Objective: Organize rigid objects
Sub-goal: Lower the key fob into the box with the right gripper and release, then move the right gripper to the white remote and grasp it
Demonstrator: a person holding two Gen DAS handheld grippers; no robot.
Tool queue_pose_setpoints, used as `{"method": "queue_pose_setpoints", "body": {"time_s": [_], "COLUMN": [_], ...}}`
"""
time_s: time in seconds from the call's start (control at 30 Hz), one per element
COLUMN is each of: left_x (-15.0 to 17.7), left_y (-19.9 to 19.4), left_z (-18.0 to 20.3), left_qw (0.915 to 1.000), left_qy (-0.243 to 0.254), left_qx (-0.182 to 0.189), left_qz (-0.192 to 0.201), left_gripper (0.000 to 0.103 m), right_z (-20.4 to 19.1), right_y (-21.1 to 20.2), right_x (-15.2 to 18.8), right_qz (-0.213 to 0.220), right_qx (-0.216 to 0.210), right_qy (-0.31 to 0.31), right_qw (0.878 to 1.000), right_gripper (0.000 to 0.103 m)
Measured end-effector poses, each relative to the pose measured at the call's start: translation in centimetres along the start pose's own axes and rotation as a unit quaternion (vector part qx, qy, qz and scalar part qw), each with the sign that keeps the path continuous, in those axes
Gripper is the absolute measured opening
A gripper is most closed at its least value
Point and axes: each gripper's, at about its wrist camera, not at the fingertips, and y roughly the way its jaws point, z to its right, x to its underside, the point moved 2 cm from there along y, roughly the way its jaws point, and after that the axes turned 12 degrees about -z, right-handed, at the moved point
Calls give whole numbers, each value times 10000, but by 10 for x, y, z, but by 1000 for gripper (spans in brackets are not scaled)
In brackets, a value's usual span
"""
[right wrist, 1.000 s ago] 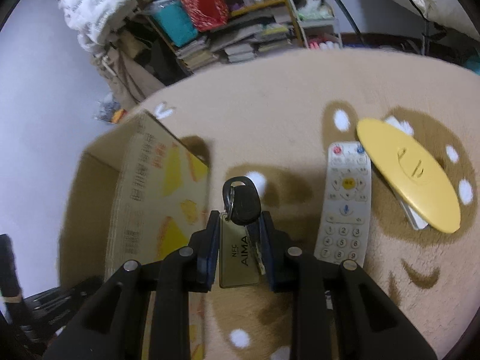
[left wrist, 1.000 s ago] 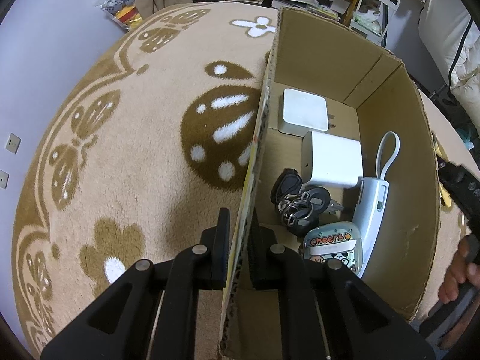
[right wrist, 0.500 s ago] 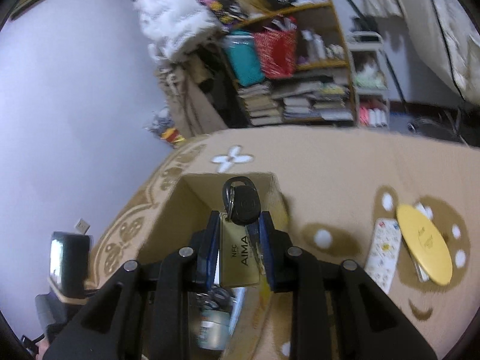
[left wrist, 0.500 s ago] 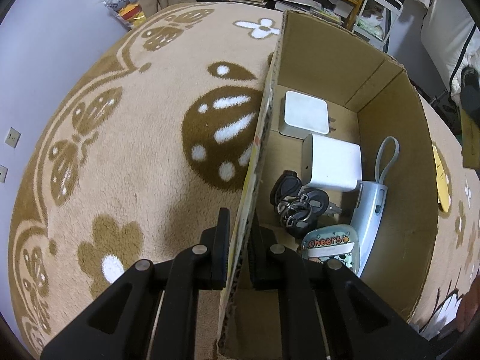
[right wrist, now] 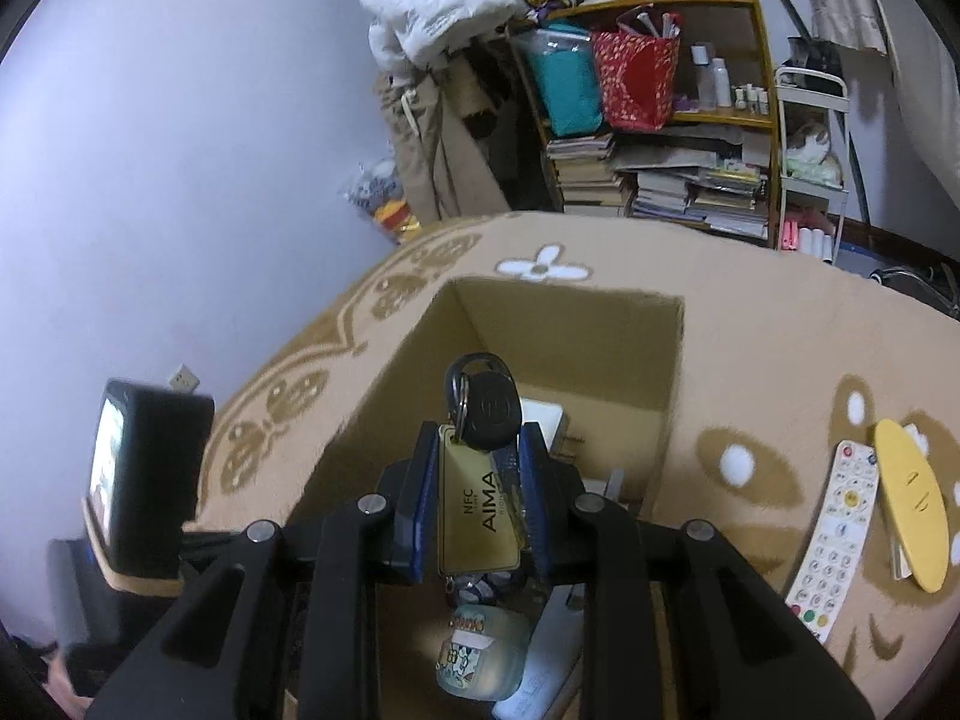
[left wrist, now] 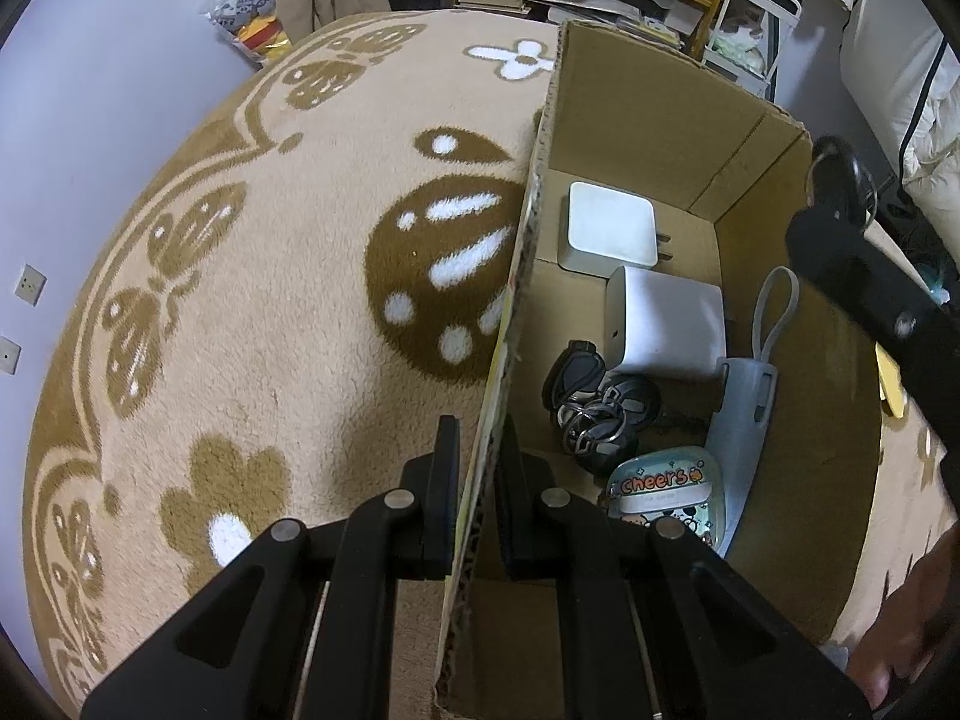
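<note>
My left gripper [left wrist: 477, 480] is shut on the near wall of an open cardboard box [left wrist: 528, 228] on the carpet. The box holds two white chargers [left wrist: 606, 234], a bunch of black keys [left wrist: 594, 402], a grey device with a strap [left wrist: 744, 420] and a "cheers" case [left wrist: 666, 492]. My right gripper [right wrist: 480, 462] is shut on a key set with a black key head and a gold AIMA tag [right wrist: 477, 510]. It holds the key set above the box [right wrist: 564, 330]. The right gripper also shows in the left wrist view [left wrist: 840, 216], over the box's right wall.
A white remote [right wrist: 834, 528] and a yellow oval lid [right wrist: 912, 510] lie on the patterned carpet [left wrist: 240, 300] right of the box. Shelves with books and bags [right wrist: 636, 120] stand behind. A black device with a lit screen [right wrist: 144, 474] is at the left.
My right gripper has carried the key set from over the carpet beside the remote to above the box. The left gripper has kept its hold on the box wall.
</note>
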Motion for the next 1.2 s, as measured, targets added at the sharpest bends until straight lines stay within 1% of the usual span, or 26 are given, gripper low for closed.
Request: {"method": "queue_pose_setpoints", "body": {"time_s": [0.23, 0.27, 0.3, 0.37, 0.4, 0.43, 0.5, 0.57, 0.6, 0.73, 0.87, 1.2], "left_x": [0, 0, 0, 0, 0, 0, 0, -1, 0, -1, 0, 1], "left_y": [0, 0, 0, 0, 0, 0, 0, 0, 1, 1, 1, 1], "left_z": [-1, -1, -3, -3, -4, -4, -5, -5, -5, -4, -4, -2], "left_qw": [9999, 9999, 9999, 9999, 9999, 9999, 9998, 9998, 9998, 9999, 9999, 10000], "left_qy": [-25, -23, -23, -26, -31, -39, -48, -45, -44, -8, 22, 45], "left_qx": [104, 109, 120, 138, 141, 153, 180, 180, 177, 121, 96, 84], "left_qz": [-13, -7, -8, -11, -18, -20, -27, -33, -33, -28, -23, -27], "left_gripper": [11, 11, 11, 11, 11, 11, 11, 11, 11, 11, 11, 12], "right_z": [-3, -3, -3, 0, 4, 7, 14, 27, 31, 62, 85, 124], "right_y": [-5, -7, -11, -21, -28, -31, -37, -40, -40, -39, -35, -18], "right_x": [2, 0, 0, -1, -2, -2, -4, -4, -4, -3, -1, 21], "right_qz": [-40, -36, 6, 202, 295, 317, 372, 415, 408, 289, 169, -148], "right_qx": [260, 298, 372, 480, 505, 506, 581, 867, 941, 1274, 1711, 1946], "right_qy": [-10, -30, -38, 17, 75, 115, 187, 328, 362, 676, 939, 1561], "right_qw": [9997, 9995, 9993, 9986, 9983, 9982, 9974, 9948, 9941, 9891, 9806, 9683], "right_gripper": [29, 38, 53, 67, 73, 76, 88, 96, 98, 98, 98, 98]}}
